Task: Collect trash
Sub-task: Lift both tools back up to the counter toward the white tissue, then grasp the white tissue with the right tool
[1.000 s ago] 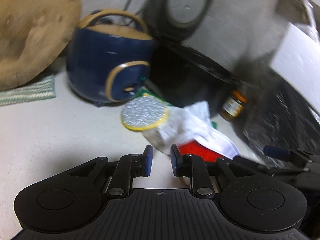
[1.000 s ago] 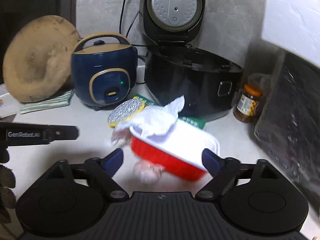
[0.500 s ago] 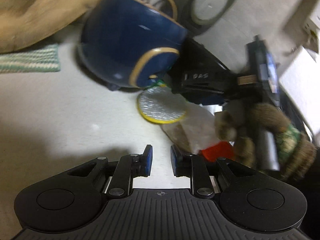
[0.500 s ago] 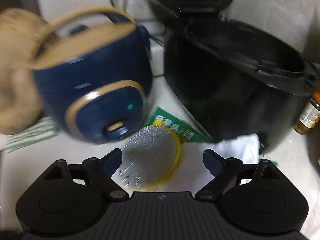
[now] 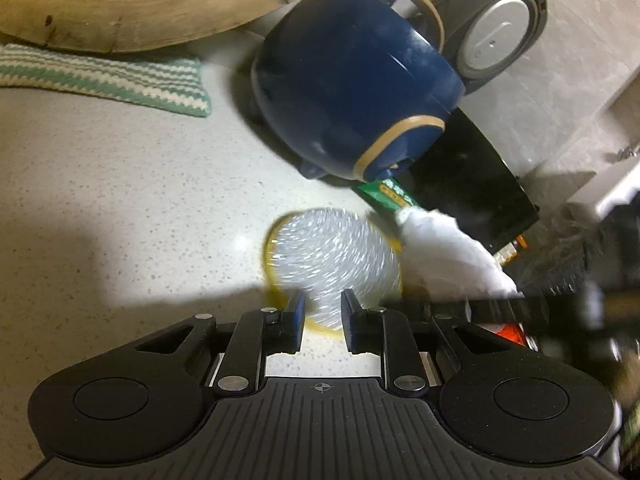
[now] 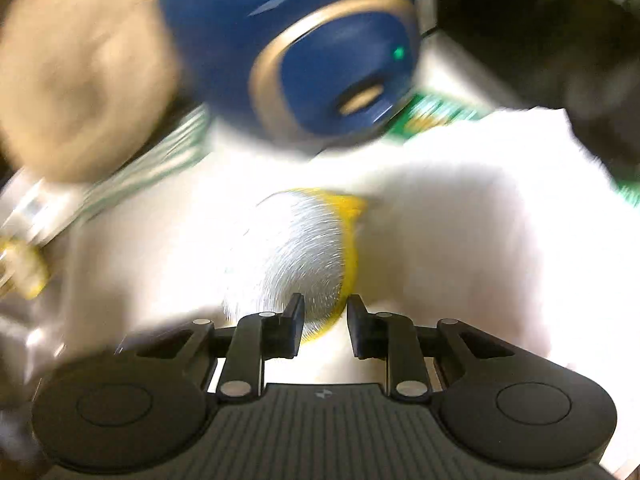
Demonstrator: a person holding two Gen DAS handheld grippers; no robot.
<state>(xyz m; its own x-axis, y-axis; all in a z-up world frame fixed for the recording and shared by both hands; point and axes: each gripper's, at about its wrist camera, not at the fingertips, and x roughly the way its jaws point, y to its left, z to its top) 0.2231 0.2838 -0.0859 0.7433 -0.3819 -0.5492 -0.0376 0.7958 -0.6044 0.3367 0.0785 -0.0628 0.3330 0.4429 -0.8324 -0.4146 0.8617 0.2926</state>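
Because my right tongs (image 6: 323, 322) have just been closing fast while that view smears with blur, I could nip only the yellow rim of the foil lid (image 5: 332, 256) and flick it off, or miss it. The lid lies on the counter (image 5: 120, 208) just ahead of both pairs of tips, its near edge between them, with crumpled white paper (image 5: 444, 252) to its right. Whether the right pads touch it, I cannot tell. My left tongs (image 5: 322, 320) stand narrowly parted, holding nothing, and could collide with the right. Both point downward at the counter, the right more steeply.
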